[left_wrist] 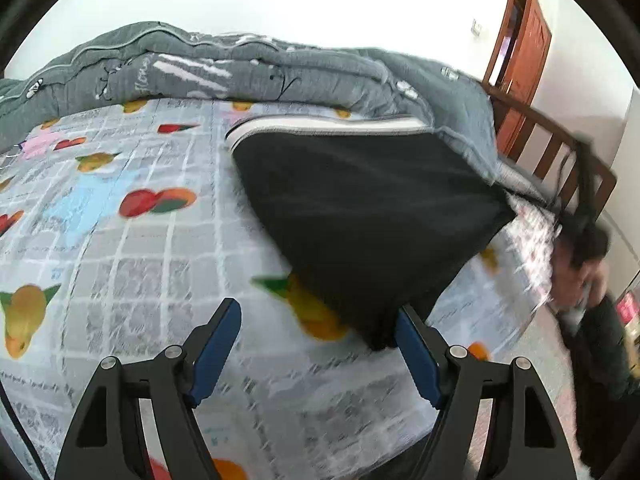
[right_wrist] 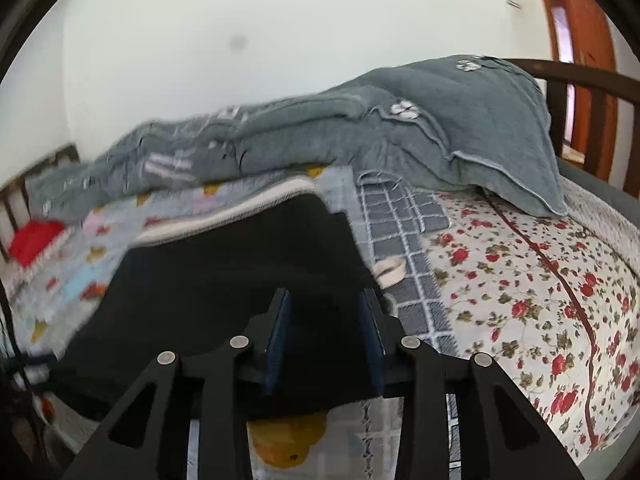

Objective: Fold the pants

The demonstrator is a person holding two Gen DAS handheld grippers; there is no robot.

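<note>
Black pants (left_wrist: pixel 360 208) with a white side stripe (left_wrist: pixel 320 124) lie folded on the fruit-print sheet (left_wrist: pixel 132 248). My left gripper (left_wrist: pixel 316 312) is open above the sheet; the pants' near corner lies just inside its right finger, and the pads touch nothing. In the right wrist view the pants (right_wrist: pixel 224 280) spread under my right gripper (right_wrist: pixel 325 296). Its blue pads stand apart with black cloth showing in the gap, and I see no pinch. The left wrist view shows the right gripper only as a dark blur beside a person's hand (left_wrist: pixel 584 276) at the pants' far right corner.
A bunched grey quilt (left_wrist: pixel 224 68) lies along the wall side behind the pants. A grey pillow (right_wrist: pixel 492 132) rests on a rose-print sheet (right_wrist: pixel 540 280). A wooden bed rail (left_wrist: pixel 552 140) and a brown door (left_wrist: pixel 524 48) are on the right. Something red (right_wrist: pixel 32 240) sits by the far rail.
</note>
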